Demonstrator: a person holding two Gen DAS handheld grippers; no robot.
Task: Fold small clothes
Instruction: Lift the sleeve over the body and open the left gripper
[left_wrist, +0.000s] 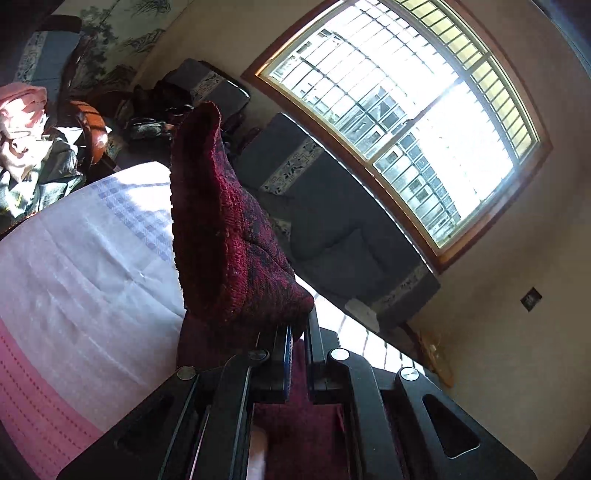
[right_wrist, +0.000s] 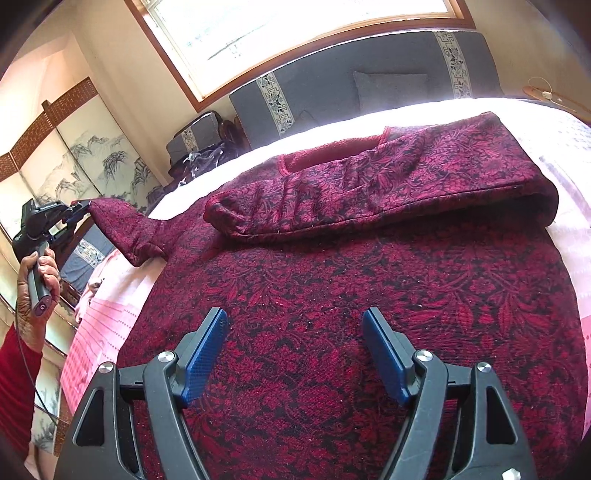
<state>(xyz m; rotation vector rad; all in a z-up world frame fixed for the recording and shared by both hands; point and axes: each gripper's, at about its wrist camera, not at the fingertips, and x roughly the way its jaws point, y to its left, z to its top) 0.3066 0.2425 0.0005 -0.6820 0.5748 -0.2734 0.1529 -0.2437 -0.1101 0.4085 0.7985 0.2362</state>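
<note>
A dark red floral sweater (right_wrist: 351, 280) lies flat on a pink and white sheet (right_wrist: 107, 314). Its right sleeve (right_wrist: 369, 184) is folded across the chest. My left gripper (left_wrist: 298, 332) is shut on the cuff of the left sleeve (left_wrist: 221, 229) and holds it lifted off the sheet; it also shows in the right wrist view (right_wrist: 75, 210), at the far left, with the sleeve (right_wrist: 129, 229) stretched out. My right gripper (right_wrist: 295, 325) is open and empty, just above the sweater's lower body.
A grey sofa (right_wrist: 351, 85) with patterned bands stands behind the bed under a barred window (left_wrist: 399, 122). A painted screen (right_wrist: 74, 166) stands at the left. A pile of clothes (left_wrist: 26, 136) lies beyond the sheet's far corner.
</note>
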